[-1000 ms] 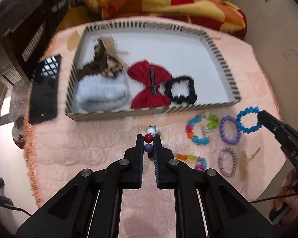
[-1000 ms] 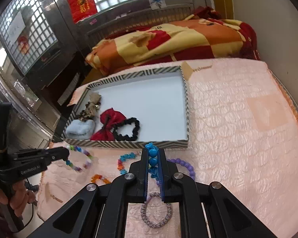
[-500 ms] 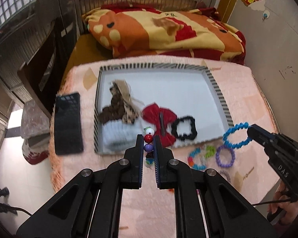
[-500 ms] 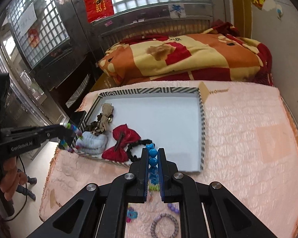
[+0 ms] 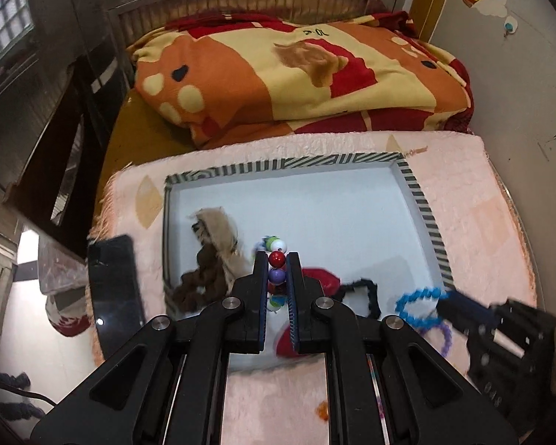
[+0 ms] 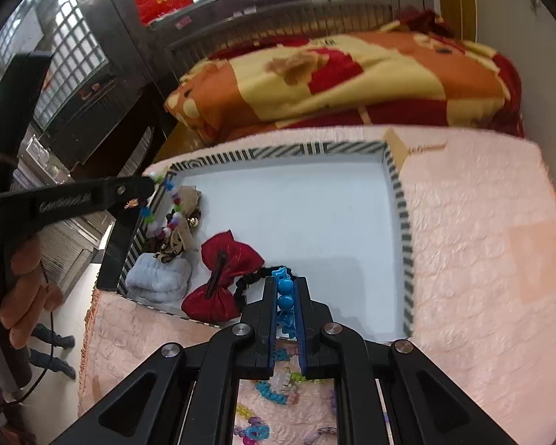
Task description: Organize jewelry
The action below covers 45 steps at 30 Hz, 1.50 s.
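My left gripper (image 5: 277,259) is shut on a multicoloured bead bracelet (image 5: 277,258) and holds it above the near left part of the striped tray (image 5: 420,204); it also shows in the right wrist view (image 6: 150,185) with the bracelet (image 6: 166,218) hanging down. My right gripper (image 6: 285,285) is shut on a blue bead bracelet (image 6: 283,291) just above the tray's (image 6: 398,200) near edge; it shows in the left wrist view (image 5: 443,298) with its bracelet (image 5: 415,307). Inside the tray lie a red bow (image 6: 222,278), a black scrunchie (image 6: 250,282), a pale blue scrunchie (image 6: 157,278) and a brown bow (image 5: 213,248).
Several bracelets lie on the pink mat (image 6: 482,278) in front of the tray (image 6: 263,393). A black phone (image 5: 116,289) lies left of the tray. A folded orange blanket (image 5: 296,74) sits behind. The wall is at the right.
Both grippers rose and moved forward from the mat to over the tray's near edge, each carrying its bracelet.
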Tool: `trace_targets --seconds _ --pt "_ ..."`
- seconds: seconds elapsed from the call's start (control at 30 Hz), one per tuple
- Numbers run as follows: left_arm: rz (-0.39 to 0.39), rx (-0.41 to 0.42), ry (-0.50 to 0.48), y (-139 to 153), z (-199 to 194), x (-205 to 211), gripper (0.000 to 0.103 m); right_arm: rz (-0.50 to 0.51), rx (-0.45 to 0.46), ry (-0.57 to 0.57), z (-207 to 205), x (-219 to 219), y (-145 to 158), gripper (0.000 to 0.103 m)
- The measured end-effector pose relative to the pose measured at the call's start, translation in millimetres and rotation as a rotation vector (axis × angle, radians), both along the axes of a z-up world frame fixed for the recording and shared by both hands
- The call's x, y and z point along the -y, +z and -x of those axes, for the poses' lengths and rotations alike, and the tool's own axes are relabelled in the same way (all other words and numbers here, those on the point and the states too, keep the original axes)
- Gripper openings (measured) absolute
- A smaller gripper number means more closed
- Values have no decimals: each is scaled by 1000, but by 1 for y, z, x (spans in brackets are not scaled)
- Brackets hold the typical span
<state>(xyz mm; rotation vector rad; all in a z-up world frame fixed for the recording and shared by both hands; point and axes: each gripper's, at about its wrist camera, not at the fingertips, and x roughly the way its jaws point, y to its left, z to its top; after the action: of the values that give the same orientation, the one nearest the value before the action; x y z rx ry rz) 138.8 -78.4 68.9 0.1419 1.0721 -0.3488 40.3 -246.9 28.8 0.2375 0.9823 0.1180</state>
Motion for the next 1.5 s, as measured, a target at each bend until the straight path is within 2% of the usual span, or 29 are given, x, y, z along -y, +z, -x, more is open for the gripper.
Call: trace_targets --seconds 0.23,0.5,0.6,0.8,0.87,0.93,1.0,1.07,1.17,1.37,1.5 --pt "3 -53 -30 -26 -29 22 8 42 -84 -52 -20 17 -30 8" --pt "-46 -98 15 -63 -62 16 8 88 -150 -82 -41 31 -59 8" --pt "-77 -97 34 -74 -72 10 8 97 -161 -83 -46 30 -65 8" --pt "-85 -121 72 -92 -85 2 8 150 -175 -67 -50 25 -67 8" --pt "-77 -131 82 -96 -87 -1 9 145 -169 -75 -49 26 -65 13" --pt "-73 -138 90 -98 -89 -3 11 128 -154 -86 -48 27 -60 19" --pt "-68 -141 92 -98 -89 -4 26 112 -131 -94 -45 28 -54 27" --pt "-62 -131 88 -95 -86 -4 36 104 -122 -96 -43 27 -50 29" --pt "-70 -110 88 -90 -82 -4 44 91 -116 -101 -41 26 -46 29" --pt "-78 -57 89 -73 -66 -2 48 78 -106 -117 -38 20 -42 38" --pt "-74 -27 88 -62 -52 -1 48 73 -103 -130 -37 18 -39 41"
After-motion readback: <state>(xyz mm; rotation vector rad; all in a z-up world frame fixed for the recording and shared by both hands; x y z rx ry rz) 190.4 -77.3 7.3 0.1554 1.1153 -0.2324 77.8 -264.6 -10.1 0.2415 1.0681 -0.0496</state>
